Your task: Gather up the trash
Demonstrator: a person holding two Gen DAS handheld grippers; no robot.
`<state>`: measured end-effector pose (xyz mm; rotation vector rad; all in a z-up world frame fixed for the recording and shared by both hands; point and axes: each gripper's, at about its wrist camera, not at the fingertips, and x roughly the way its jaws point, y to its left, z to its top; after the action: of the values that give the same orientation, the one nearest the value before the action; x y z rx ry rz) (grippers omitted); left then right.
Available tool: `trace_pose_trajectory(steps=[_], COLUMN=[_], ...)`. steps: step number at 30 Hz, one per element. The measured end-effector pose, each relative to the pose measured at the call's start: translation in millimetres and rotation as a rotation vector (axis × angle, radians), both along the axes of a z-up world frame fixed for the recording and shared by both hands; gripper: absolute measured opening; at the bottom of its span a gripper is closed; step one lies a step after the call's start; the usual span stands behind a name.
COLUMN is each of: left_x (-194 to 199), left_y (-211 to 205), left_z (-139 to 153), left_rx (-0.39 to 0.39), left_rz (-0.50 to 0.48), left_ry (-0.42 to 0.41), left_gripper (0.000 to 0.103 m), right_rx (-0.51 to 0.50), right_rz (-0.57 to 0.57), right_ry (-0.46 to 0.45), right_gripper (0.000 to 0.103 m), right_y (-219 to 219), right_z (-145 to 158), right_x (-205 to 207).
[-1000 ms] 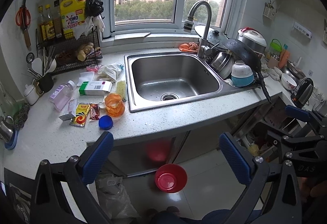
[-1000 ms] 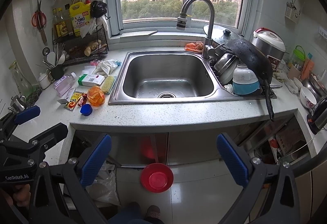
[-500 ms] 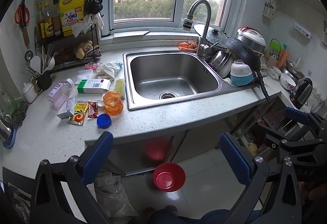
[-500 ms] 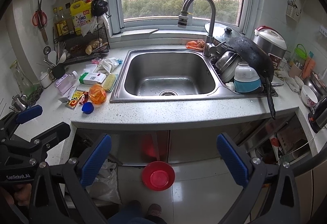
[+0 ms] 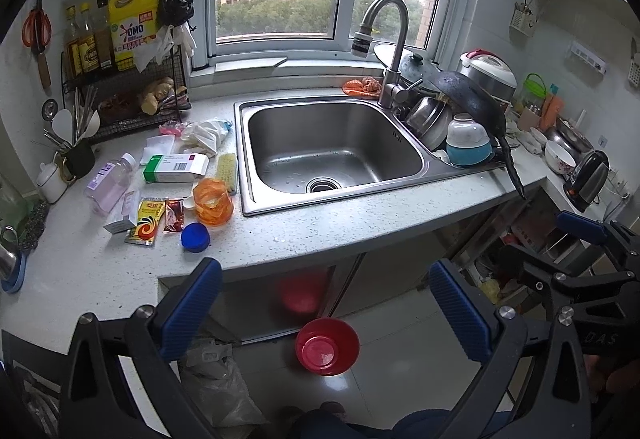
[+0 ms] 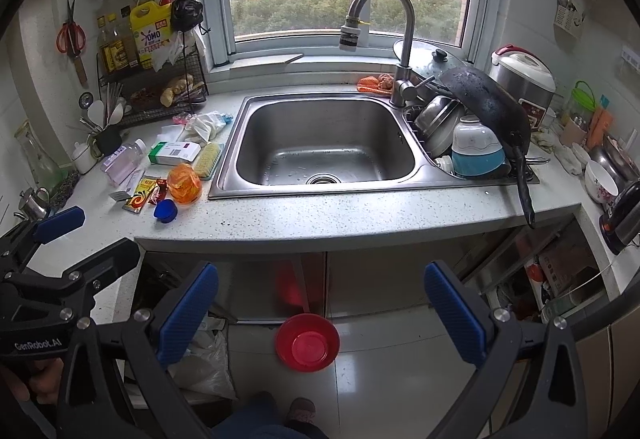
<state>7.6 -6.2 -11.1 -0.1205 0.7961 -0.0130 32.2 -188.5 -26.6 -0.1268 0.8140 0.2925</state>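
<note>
Print and cupboard contents beyond reading

Lettering on the green-and-white box (image 5: 176, 167) is too small to read; the plastic bag (image 6: 204, 363) sits partly behind a gripper finger; under-counter shelves (image 6: 560, 279) stay dim, cluttered.

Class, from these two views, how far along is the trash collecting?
Nothing looks done: the sachets, blue cap, orange cup and box lie on the counter left of the sink. In hand: nothing; the left gripper and right gripper are open, short of the counter. Left: everything.
</note>
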Motion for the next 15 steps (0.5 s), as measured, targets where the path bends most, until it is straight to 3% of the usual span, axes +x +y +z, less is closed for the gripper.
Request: trace_pose_trajectory(steps=[15], left_x=[12], left_y=[-3], left_z=[1], left_rx=[0.012], left_rz=[-0.010], left_ry=[-0.003], left_gripper=[0.103], right_rx=[0.007], right_rz=[0.006], right_ry=[0.004], right_gripper=[0.103], right_y=[-1], right_z=[1], right_x=[8])
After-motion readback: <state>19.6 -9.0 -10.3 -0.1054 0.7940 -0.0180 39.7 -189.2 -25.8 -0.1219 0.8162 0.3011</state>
